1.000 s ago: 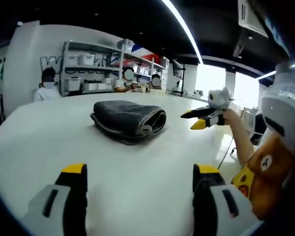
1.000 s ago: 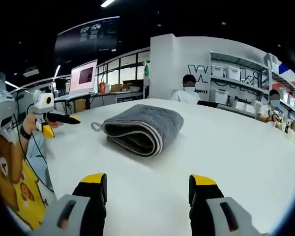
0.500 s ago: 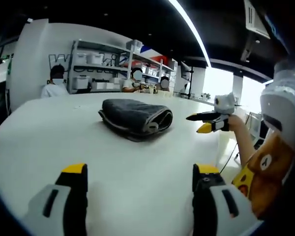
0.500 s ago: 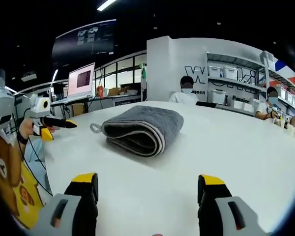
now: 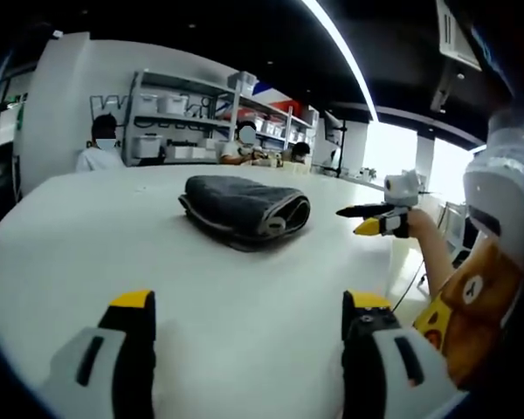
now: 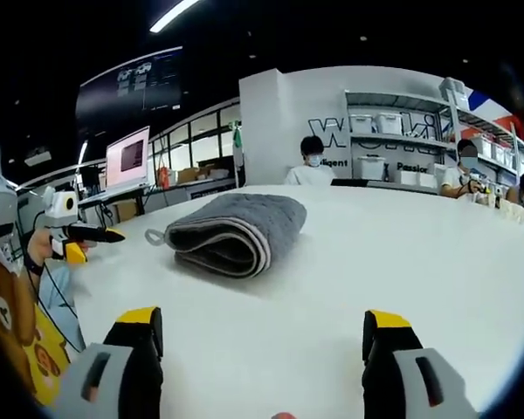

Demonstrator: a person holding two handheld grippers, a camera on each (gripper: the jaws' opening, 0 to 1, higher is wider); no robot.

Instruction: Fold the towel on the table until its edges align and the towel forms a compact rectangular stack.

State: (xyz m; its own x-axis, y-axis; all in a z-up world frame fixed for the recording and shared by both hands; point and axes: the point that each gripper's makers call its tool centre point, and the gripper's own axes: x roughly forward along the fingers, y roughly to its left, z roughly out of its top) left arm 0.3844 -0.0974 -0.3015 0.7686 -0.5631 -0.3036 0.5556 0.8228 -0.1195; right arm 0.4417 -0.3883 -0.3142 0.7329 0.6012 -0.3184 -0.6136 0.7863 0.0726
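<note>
A dark grey towel (image 5: 244, 206) lies folded into a compact stack on the white table (image 5: 87, 236), its rolled fold facing me. In the right gripper view the same towel (image 6: 231, 230) shows a light edge trim and a small hanging loop at its left. My left gripper (image 5: 249, 305) is open, well short of the towel, nothing between its yellow-tipped jaws. My right gripper (image 6: 262, 321) is open too, held back from the towel. The right gripper (image 5: 380, 218) also shows in the left gripper view at the table's right edge, and the left gripper (image 6: 70, 231) in the right gripper view at the left.
Shelves with white boxes (image 5: 170, 131) stand behind the table, and people sit at its far side (image 6: 312, 164). A laptop screen (image 6: 127, 160) glows at the back left. The person's yellow printed shirt (image 5: 458, 323) borders the table edge.
Both views have shifted a little as the hands moved lower and back. The right gripper's jaws have spread wider. The towel lies as before.
</note>
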